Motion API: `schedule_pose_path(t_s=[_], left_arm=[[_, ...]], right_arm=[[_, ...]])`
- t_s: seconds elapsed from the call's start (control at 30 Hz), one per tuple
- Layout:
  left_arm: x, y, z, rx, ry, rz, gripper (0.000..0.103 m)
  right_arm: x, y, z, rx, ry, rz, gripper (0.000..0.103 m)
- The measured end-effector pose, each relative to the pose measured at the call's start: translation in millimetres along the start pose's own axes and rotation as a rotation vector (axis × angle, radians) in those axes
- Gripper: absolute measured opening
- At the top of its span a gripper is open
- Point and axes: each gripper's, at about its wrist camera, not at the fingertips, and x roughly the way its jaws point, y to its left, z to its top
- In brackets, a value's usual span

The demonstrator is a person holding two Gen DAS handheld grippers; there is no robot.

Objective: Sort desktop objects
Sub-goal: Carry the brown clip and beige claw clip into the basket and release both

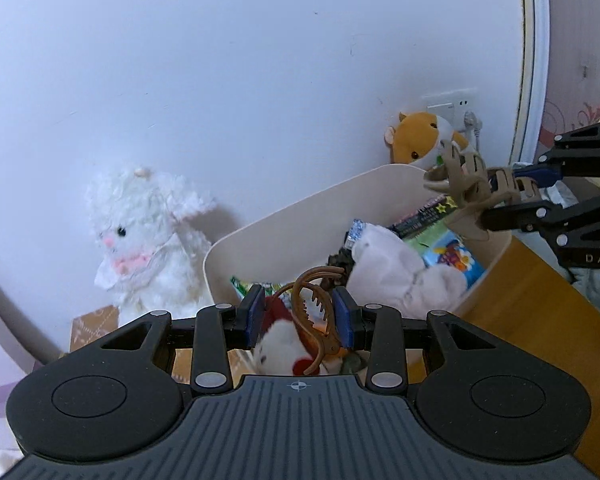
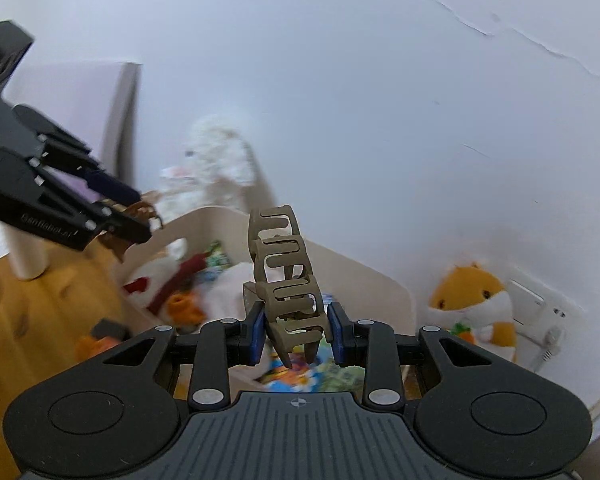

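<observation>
Brown translucent plastic hair claw clip point(image 1: 314, 312) sits clamped in the left tongs point(image 1: 300, 316) at lower centre of the left view, above the cream plastic bin point(image 1: 300, 216) full of toys; at right, the right tongs point(image 2: 296, 334) pinch a khaki matte plastic hair claw clip point(image 2: 286, 280). Both look mid-carry; next, each clip probably needs lowering over a sorting spot before release.
</observation>
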Motion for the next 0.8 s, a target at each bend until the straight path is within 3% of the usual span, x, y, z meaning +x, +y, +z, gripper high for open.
schedule_pose_path(t_s=[0.33,0.67,0.73,0.8], left_arm=[[46,3,5,-0.030,0.064,0.022,0.038],[76,-3,-2,-0.055,0.136,-0.004,0.038],[77,-5,-2,-0.057,0.130,-0.011,0.045],[77,-7,-1,-0.046,0.126,-0.014,0.060]], right_arm=[[43,-15,3,0.106,0.059,-0.077,0.030],[81,-8,-4,0.128,0.165,-0.127,0.030],[81,-6,-4,0.136,0.168,-0.129,0.030],[82,-4,-3,0.141,0.178,-0.129,0.030]])
